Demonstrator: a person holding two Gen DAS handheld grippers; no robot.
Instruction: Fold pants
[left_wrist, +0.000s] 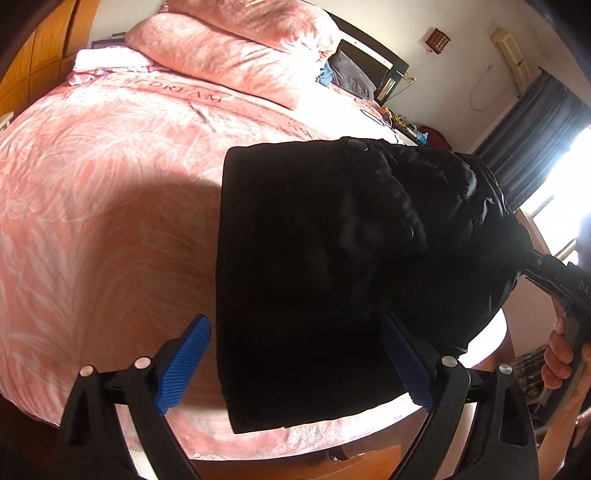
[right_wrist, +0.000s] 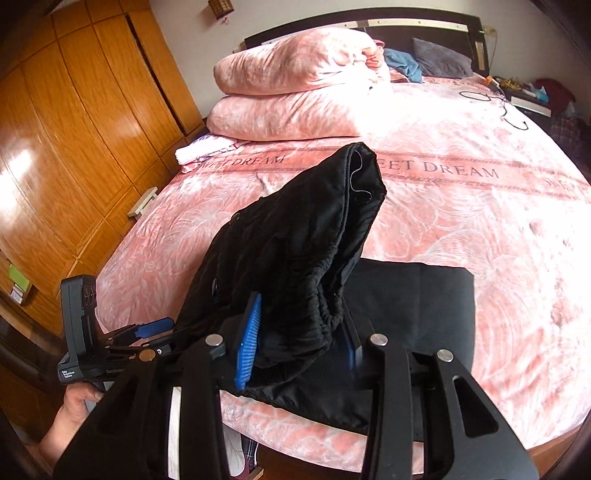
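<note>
Black pants (right_wrist: 295, 266) near the foot edge of pink leaf-patterned bedspread (right_wrist: 461, 229), lower part flat, gathered waistband lifted and bunched. Wide bare bedding toward stacked pillows (right_wrist: 295, 96); wooden wardrobe (right_wrist: 74, 147) close along one side. Right gripper (right_wrist: 297, 341) clamped on the waistband, ribbed blue pads pressing fabric. Left gripper (left_wrist: 295, 365) spread wide, holding nothing, one finger overlapping the dark cloth. Fold detail lost in black.
</note>
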